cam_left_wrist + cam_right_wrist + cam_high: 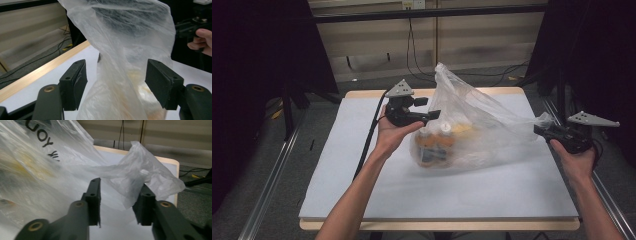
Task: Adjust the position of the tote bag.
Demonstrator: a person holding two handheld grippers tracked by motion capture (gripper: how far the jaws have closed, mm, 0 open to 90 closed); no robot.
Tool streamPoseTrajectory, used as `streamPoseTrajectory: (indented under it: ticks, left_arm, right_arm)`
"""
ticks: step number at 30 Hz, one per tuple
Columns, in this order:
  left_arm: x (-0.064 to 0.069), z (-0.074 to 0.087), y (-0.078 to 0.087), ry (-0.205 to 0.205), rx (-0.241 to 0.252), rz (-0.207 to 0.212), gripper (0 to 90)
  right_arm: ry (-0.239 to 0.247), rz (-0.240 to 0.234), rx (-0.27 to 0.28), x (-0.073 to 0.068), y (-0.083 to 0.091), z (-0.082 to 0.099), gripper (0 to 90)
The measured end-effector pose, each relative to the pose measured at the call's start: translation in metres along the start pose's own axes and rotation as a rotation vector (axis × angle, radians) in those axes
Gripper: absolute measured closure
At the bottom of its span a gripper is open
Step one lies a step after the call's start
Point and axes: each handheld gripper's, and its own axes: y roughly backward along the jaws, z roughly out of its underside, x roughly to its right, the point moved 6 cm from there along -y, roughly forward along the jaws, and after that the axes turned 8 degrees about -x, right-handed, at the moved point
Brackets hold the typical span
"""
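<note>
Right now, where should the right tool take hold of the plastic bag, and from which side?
Grip the bag by the twisted tail stretched out toward the right tool, coming in level from the table's right side. That tail is thin, gathered film raised off the table, so it probably fits between the open jaws. The bulging body with the bottles is too wide and slack.

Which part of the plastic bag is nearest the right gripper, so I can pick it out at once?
Start at the white table and find the clear plastic bag lying at its middle. From the bag, follow the stretched film toward the right edge to the bag's handle, a crumpled loose flap between the right gripper's fingers. Unlike the bag's full body, it holds no bottles.
</note>
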Motion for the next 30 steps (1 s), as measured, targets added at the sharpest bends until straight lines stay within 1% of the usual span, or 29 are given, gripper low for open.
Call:
streamPoseTrajectory:
  ticks: [1,2,3,4,5,6,7,8,9,10,11,12,13,14,15,17,19,21,22,23,26,27,29,30]
  left_arm:
    - [0.0,0.0,0.0,0.0,0.0,0.0,34.0]
    - [-0.001,-0.001,-0.002,0.004,-0.004,0.001,36.7]
    - [-0.001,-0.003,-0.003,0.013,-0.001,0.006,36.7]
    - [-0.001,-0.004,-0.005,0.016,-0.003,0.005,40.2]
    - [-0.001,-0.005,-0.006,0.014,-0.003,0.006,41.4]
    - [0.0,-0.005,-0.006,0.01,-0.004,0.012,50.7]
    - [0.0,-0.005,-0.006,0.008,-0.007,0.007,50.7]
    - [-0.001,-0.005,-0.006,0.011,-0.013,-0.002,60.1]
    - [-0.001,-0.004,-0.006,0.01,-0.008,0.014,67.9]
    - [-0.001,-0.004,-0.006,0.006,-0.004,0.018,67.9]
    - [-0.001,-0.004,-0.005,0.009,-0.001,0.025,76.5]
    - [0.0,-0.004,-0.004,0.008,0.005,0.035,76.5]
    - [0.0,-0.005,-0.002,-0.002,0.006,0.029,82.3]
    - [0.0,-0.005,0.0,-0.001,0.011,0.03,82.3]
    - [0.0,-0.005,0.003,-0.01,0.014,0.037,87.3]
    - [-0.001,-0.006,0.008,-0.009,0.028,0.034,87.7]
    - [-0.003,-0.006,0.016,0.001,0.05,0.041,88.9]
    - [-0.005,-0.005,0.023,0.004,0.063,0.034,89.6]
    - [-0.007,-0.004,0.026,0.006,0.067,0.031,89.7]
    - [-0.008,-0.003,0.029,0.009,0.073,0.03,89.7]
    - [-0.013,0.0,0.038,0.015,0.084,0.017,89.7]
    - [-0.015,0.0,0.042,0.012,0.084,0.01,89.8]
    - [-0.017,0.0,0.048,0.026,0.095,0.003,90.0]
    - [-0.018,0.0,0.05,0.027,0.093,-0.002,90.0]
  right_arm:
    - [0.005,-0.007,0.0,-0.002,-0.001,-0.001,71.5]
    - [0.009,-0.018,0.003,-0.005,-0.002,-0.002,75.4]
    - [0.009,-0.018,0.003,-0.005,-0.002,-0.002,75.4]
    - [0.012,-0.017,0.009,-0.006,-0.002,-0.002,79.3]
    - [0.016,-0.028,0.014,-0.008,-0.003,-0.003,84.6]
    - [0.019,-0.036,0.017,-0.011,-0.003,-0.005,89.2]
    - [0.019,-0.036,0.017,-0.011,-0.003,-0.005,89.2]
    - [0.028,-0.043,0.019,-0.013,-0.003,-0.006,90.0]
    - [0.027,-0.049,0.019,-0.014,-0.002,-0.007,90.0]
    - [0.027,-0.049,0.019,-0.014,-0.002,-0.007,90.0]
    - [0.032,-0.054,0.021,-0.017,-0.002,-0.009,90.0]
    - [0.032,-0.054,0.021,-0.017,-0.002,-0.009,90.0]
    - [0.035,-0.064,0.032,-0.02,-0.001,-0.013,90.0]
    - [0.035,-0.064,0.032,-0.02,-0.001,-0.013,90.0]
    - [0.039,-0.072,0.039,-0.024,0.001,-0.018,90.0]
    - [0.047,-0.075,0.039,-0.025,0.001,-0.02,90.0]
    - [0.054,-0.085,0.049,-0.03,0.003,-0.026,90.0]
    - [0.067,-0.102,0.057,-0.036,0.005,-0.037,90.0]
    - [0.071,-0.101,0.062,-0.037,0.006,-0.041,90.0]
    - [0.071,-0.101,0.062,-0.037,0.006,-0.041,90.0]
    - [0.07,-0.112,0.083,-0.041,0.009,-0.054,90.0]
    - [0.078,-0.117,0.097,-0.045,0.01,-0.063,90.0]
    - [0.081,-0.121,0.101,-0.046,0.011,-0.067,90.0]
    - [0.082,-0.127,0.122,-0.049,0.013,-0.074,90.0]
